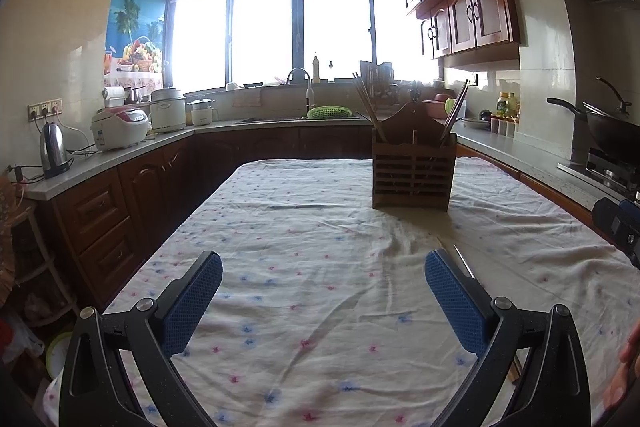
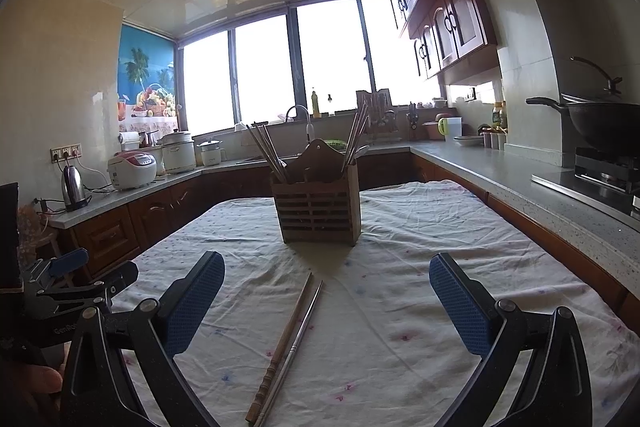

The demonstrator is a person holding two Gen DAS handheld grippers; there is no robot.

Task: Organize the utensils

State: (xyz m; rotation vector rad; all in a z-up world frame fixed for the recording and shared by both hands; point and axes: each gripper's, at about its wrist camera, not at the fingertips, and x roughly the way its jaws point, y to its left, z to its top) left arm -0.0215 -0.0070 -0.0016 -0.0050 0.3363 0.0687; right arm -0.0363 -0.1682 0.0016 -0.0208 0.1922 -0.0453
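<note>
We hold our left claw (image 1: 323,303) wide apart, gripping nothing | our right claw (image 2: 327,303) also gapes unladen above a wooden chopstick (image 2: 280,347) and metal chopstick (image 2: 294,347) lying side by side on the cloth-covered tabletop (image 2: 400,267) | wooden utensil holder (image 2: 318,211) stands upright beyond them.

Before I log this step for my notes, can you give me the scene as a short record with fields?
surface: table under a floral tablecloth
holder: wooden utensil holder, upright, chopsticks standing in it
loose items: wooden chopstick and metal chopstick lying side by side on the cloth
left gripper: open, empty
right gripper: open, empty, above the loose chopsticks
</note>
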